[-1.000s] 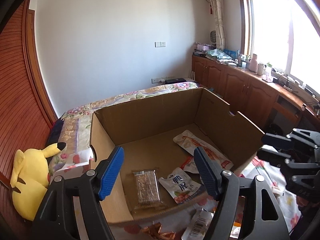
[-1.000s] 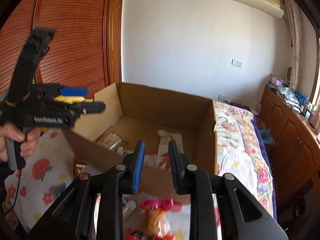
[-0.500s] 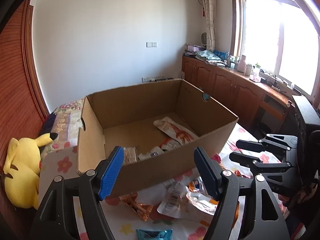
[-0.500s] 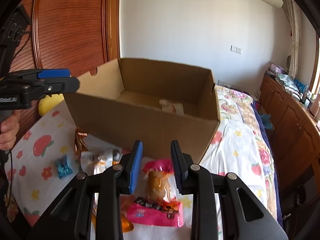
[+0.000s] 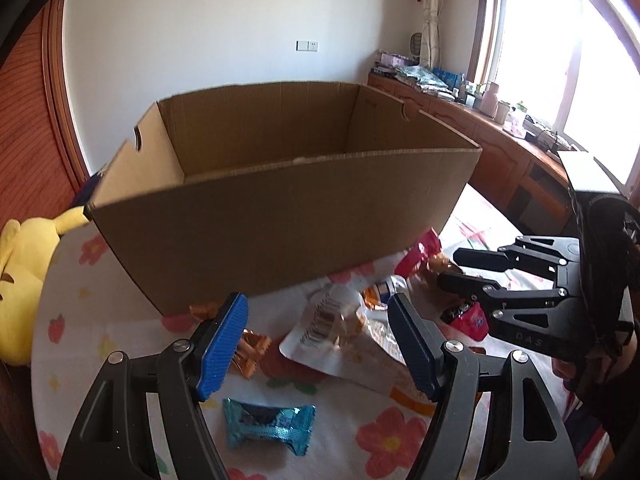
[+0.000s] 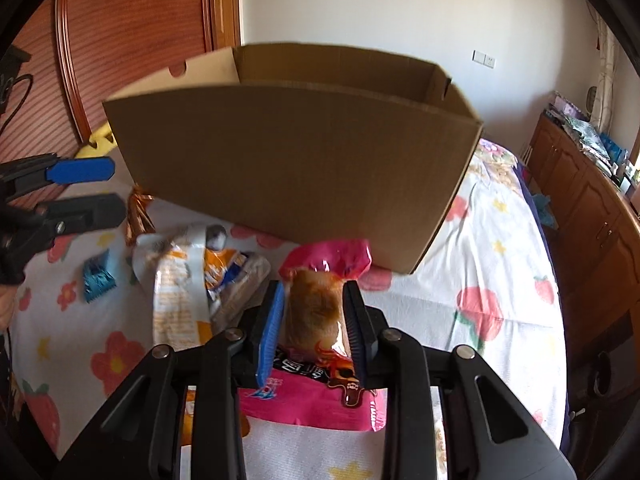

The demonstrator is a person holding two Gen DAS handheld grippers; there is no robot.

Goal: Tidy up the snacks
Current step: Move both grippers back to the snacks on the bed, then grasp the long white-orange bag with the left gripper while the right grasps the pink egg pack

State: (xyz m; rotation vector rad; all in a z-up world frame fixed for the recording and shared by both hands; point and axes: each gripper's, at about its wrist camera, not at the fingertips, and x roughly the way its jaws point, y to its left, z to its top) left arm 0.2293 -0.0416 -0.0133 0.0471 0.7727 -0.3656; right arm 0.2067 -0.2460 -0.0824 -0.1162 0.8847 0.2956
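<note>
An open cardboard box stands on a flowered cloth; it also shows in the right wrist view. My left gripper is open and empty, low over loose snacks in front of the box: a white and orange packet, a teal candy, a copper wrapper. My right gripper has its jaws on both sides of a pink-wrapped bun, which lies on the cloth with a pink packet behind it. The bun's pink end shows in the left wrist view.
A yellow plush toy lies left of the box. Wooden cabinets run along the right wall under a window. A wooden wardrobe stands behind the box. The white and orange packet and teal candy lie left of my right gripper.
Both grippers have dropped from above the box to the cloth in front of it. My right gripper has come down around the pink-wrapped bun.
</note>
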